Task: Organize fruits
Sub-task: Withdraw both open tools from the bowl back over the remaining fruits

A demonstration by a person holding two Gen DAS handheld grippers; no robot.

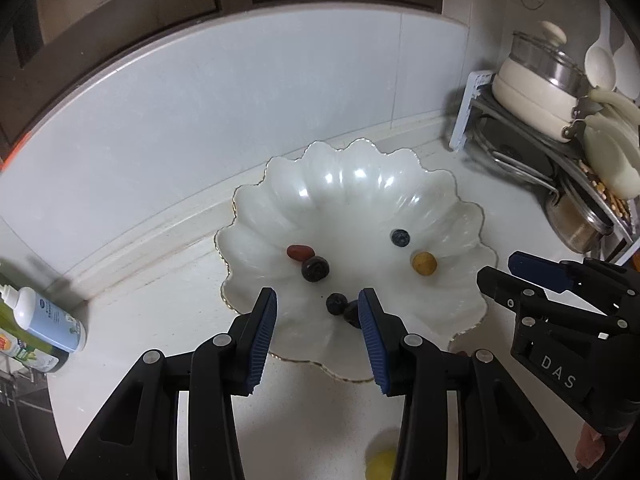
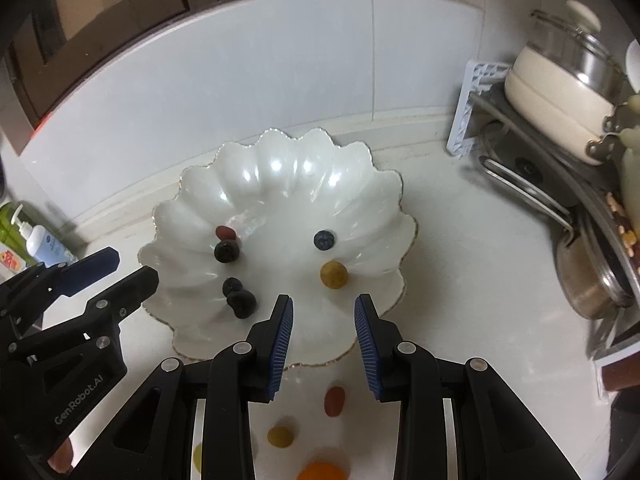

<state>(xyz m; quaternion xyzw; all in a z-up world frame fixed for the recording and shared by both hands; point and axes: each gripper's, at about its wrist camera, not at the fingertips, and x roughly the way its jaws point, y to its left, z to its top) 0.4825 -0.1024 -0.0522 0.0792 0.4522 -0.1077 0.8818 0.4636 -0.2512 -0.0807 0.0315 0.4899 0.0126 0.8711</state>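
On the white desk [image 2: 460, 264] sits a scalloped white bowl [image 2: 280, 184], and both grippers hover at its near rim with nothing held. The left gripper [image 1: 317, 312] has its jaws wide apart over the bowl's near-left part; the right gripper [image 2: 324, 320] has its jaws apart as well, above the near rim.

Inside the bowl lie four blueberries: one far-right of centre [image 2: 324, 239], one toward the left wall [image 2: 227, 251] touching a red fruit [image 2: 225, 233], and two pressed together near the front [image 2: 239, 298]. A yellow fruit [image 2: 333, 275] rests right of centre. Outside, on the desk just in front of the bowl, wait a red fruit [image 2: 334, 401], a yellow one [image 2: 279, 437] and part of an orange one [image 2: 322, 472].

These fruits look small, light and round, likely to roll or squirt out if pinched off-centre. The berries probably bruise easily. Best to close across each fruit's widest part, gently, with the ribbed blue pads [image 2: 283, 336] squarely on either side.
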